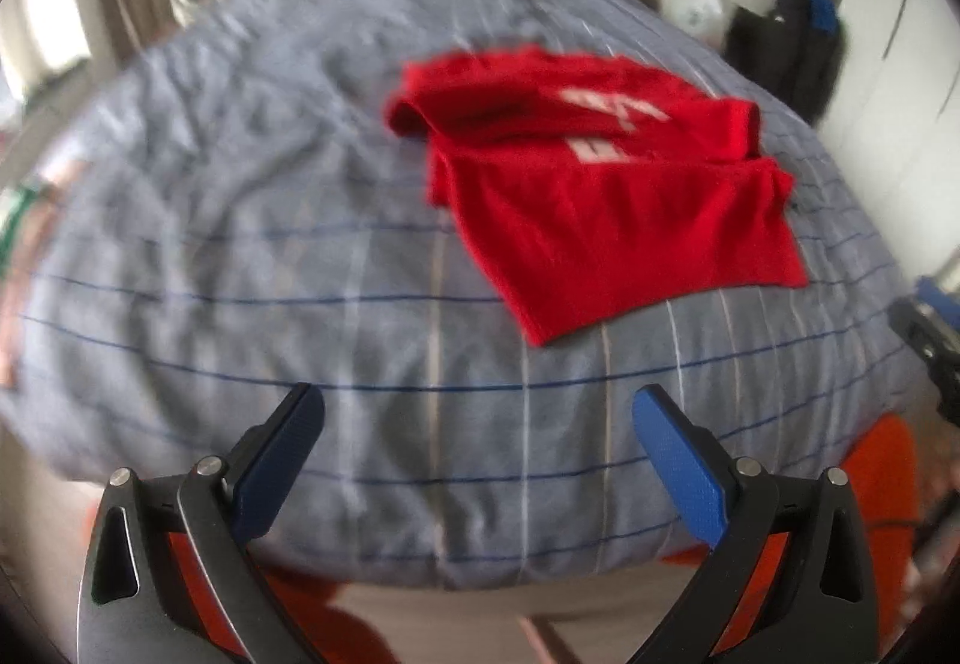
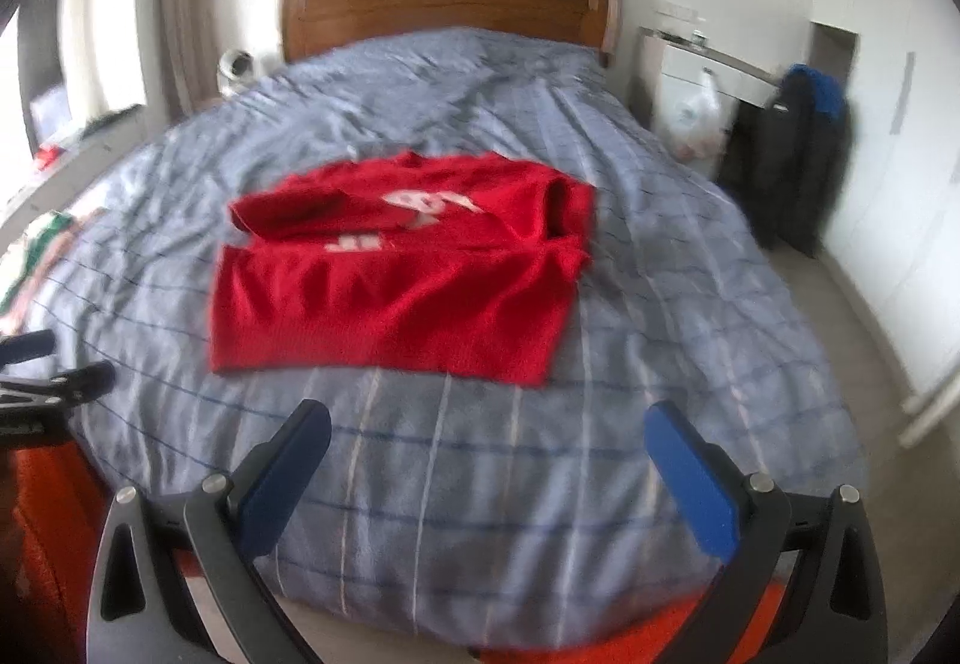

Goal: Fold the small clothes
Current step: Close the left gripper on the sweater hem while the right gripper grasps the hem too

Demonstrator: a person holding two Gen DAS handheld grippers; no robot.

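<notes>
One red T-shirt (image 2: 396, 274) lies folded on the bed (image 2: 660, 304). Its white lettering is too blurred to read. Left gripper (image 1: 477, 424) and right gripper (image 2: 487, 439) both gape wide, holding nothing

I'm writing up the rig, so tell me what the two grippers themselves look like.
The left gripper and right gripper match: two flat blue textured finger pads on black angular linkage arms with triangular cutouts and silver round pivot pins. No cables, markings or sleeves show.

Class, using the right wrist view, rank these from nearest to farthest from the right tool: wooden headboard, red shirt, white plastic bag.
1. red shirt, on the bedspread just ahead, slightly left.
2. white plastic bag, right of the bed, farther back.
3. wooden headboard, at the bed's far end.
</notes>
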